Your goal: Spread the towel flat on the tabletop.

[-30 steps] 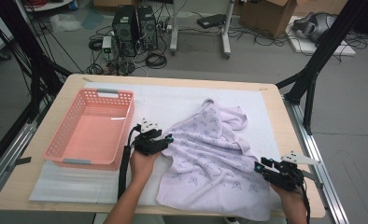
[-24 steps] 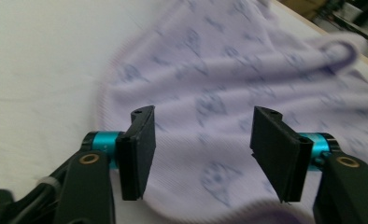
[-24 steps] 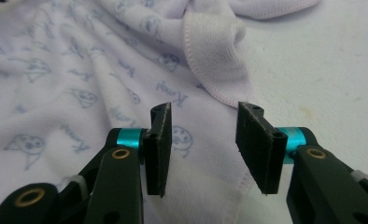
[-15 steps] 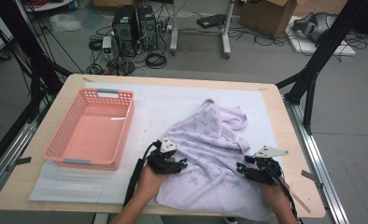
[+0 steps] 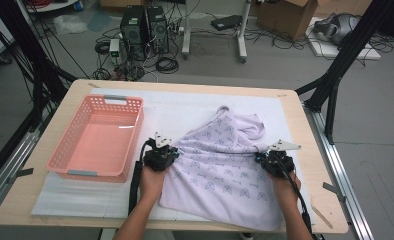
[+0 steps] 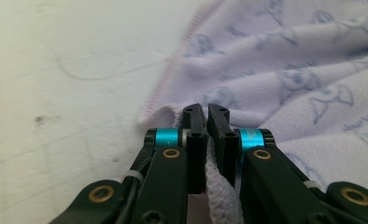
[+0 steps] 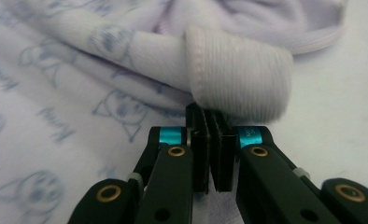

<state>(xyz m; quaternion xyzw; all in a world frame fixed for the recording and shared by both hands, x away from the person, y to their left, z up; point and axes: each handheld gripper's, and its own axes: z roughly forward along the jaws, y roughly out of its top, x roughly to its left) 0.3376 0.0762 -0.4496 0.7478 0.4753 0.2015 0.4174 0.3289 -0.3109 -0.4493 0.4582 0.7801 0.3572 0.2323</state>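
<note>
1. Cloth (image 5: 225,170): pale lilac knit, soft and ribbed in texture, printed all over with small blue-grey figures and short words too blurred to read. It lies rumpled on the right half of the white mat (image 5: 85,197) that covers the table (image 5: 330,220); its hem is stitched in pink.
2. Basket (image 5: 96,138): salmon-pink plastic, rectangular, with perforated walls; it stands on the mat, just left of the cloth.
3. Left gripper (image 6: 206,116): black jaws with blue bands, just closed, pressed together on a fold of the cloth's left edge; a strip of knit shows between them. In the high view it sits at that edge, near the basket's corner (image 5: 161,154).
4. Right gripper (image 7: 209,119): jaws likewise just closed, pinching the cloth below a rolled, ribbed hem at its right edge; seen from above at (image 5: 274,161).
5. Both hands rest low on the table, well apart, with the cloth between them.
</note>
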